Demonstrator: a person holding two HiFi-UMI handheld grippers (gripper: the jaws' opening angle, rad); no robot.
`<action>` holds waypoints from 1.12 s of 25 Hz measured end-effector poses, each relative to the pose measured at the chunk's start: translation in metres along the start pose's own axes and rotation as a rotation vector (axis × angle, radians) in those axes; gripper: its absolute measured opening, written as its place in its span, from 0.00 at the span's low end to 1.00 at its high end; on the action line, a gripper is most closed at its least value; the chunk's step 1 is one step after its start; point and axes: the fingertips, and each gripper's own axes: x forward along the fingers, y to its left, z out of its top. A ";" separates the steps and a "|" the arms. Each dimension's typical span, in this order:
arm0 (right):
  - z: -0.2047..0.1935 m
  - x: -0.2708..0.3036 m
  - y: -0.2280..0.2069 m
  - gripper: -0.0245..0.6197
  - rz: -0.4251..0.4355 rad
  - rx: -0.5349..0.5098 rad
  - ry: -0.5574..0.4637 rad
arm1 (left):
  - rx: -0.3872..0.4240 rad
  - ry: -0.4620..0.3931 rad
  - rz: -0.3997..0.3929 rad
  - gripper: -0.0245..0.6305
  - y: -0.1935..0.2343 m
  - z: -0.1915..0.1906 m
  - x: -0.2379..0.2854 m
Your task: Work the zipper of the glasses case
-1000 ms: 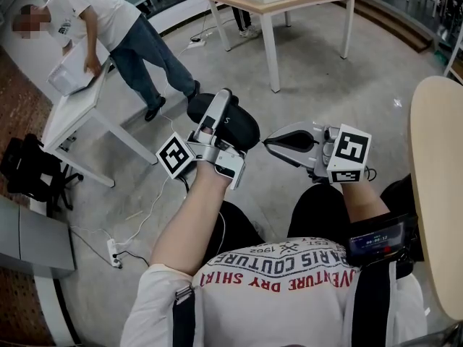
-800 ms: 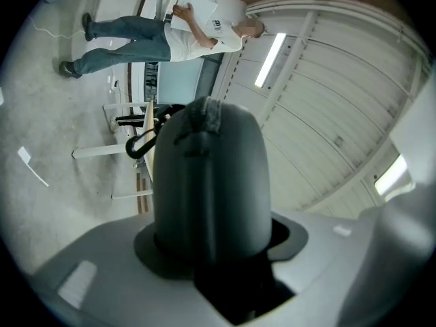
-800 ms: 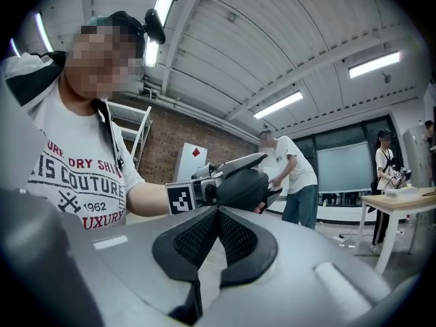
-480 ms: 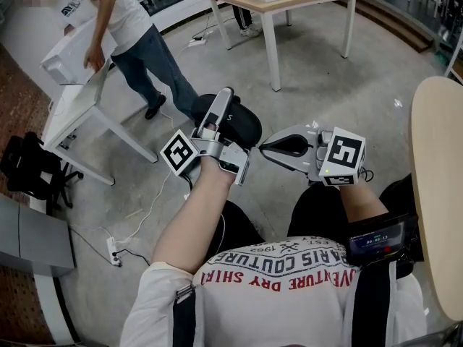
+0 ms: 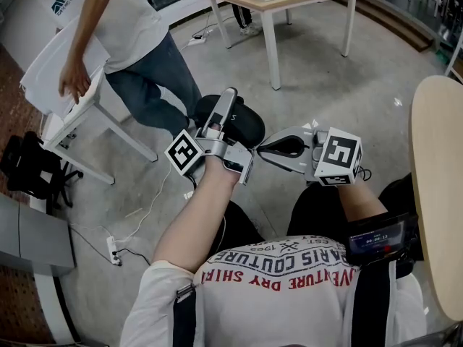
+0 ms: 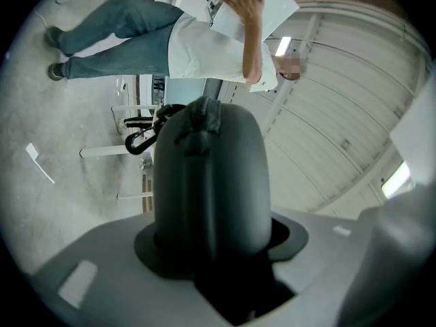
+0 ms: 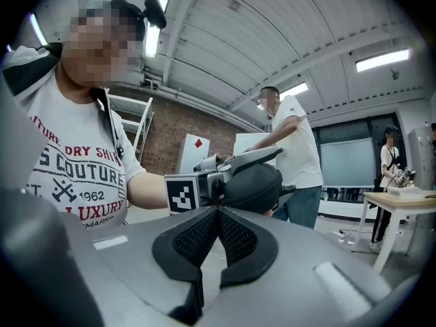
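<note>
Closest in, the right gripper (image 5: 262, 149) has its jaws pressed together with nothing between them, as its own view (image 7: 216, 213) shows plainly. Over the last second it has crept leftward, so the gap between its closed tips and the glasses case (image 5: 244, 125) has narrowed; they are now near but still apart. Just beyond, the left gripper (image 5: 221, 120) stays clamped on the black glasses case (image 6: 208, 182), holding it in the air above the floor, and has drifted a little up and to the right, meeting the approach. A black carabiner (image 6: 139, 140) hangs at the case's far end; the zipper pull itself I cannot make out. My reading is that this is the reach-in before any zip work: the right jaws would have to part before they could take the pull, so the zipper looks untouched so far. Farther off, a bystander (image 5: 130, 42) has stepped nearer, tilting a white box (image 5: 51, 78) at the white table (image 5: 79, 125).
</note>
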 end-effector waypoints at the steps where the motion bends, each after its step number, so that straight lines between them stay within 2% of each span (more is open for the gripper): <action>1: -0.001 0.000 0.000 0.04 0.001 0.001 0.003 | 0.002 0.001 0.001 0.41 0.001 0.000 0.000; 6: -0.006 -0.001 -0.002 0.04 -0.004 0.033 0.001 | 0.009 0.003 0.006 0.41 0.006 -0.002 -0.001; 8: -0.007 -0.001 -0.004 0.05 -0.023 0.030 -0.002 | 0.056 0.022 -0.006 0.41 0.001 -0.002 0.000; 11: -0.008 -0.006 -0.008 0.06 -0.047 0.051 -0.023 | 0.178 0.079 -0.022 0.41 -0.007 -0.007 -0.001; 13: -0.013 -0.011 -0.012 0.04 -0.064 0.072 -0.024 | 0.310 0.139 -0.014 0.41 -0.009 -0.016 -0.006; 17: -0.020 -0.031 -0.030 0.04 -0.162 0.111 -0.053 | 0.739 0.289 0.070 0.42 0.004 -0.026 -0.027; 22: -0.036 -0.046 -0.057 0.04 -0.289 0.203 -0.054 | 1.161 0.484 0.240 0.42 0.039 -0.038 -0.059; 24: -0.042 -0.047 -0.059 0.04 -0.310 0.211 -0.041 | 1.264 0.549 0.286 0.42 0.050 -0.042 -0.071; 25: -0.045 -0.047 -0.060 0.04 -0.315 0.217 -0.034 | 1.279 0.567 0.296 0.42 0.055 -0.044 -0.075; 28: -0.055 -0.045 -0.061 0.04 -0.321 0.233 -0.011 | 1.258 0.583 0.311 0.42 0.064 -0.046 -0.083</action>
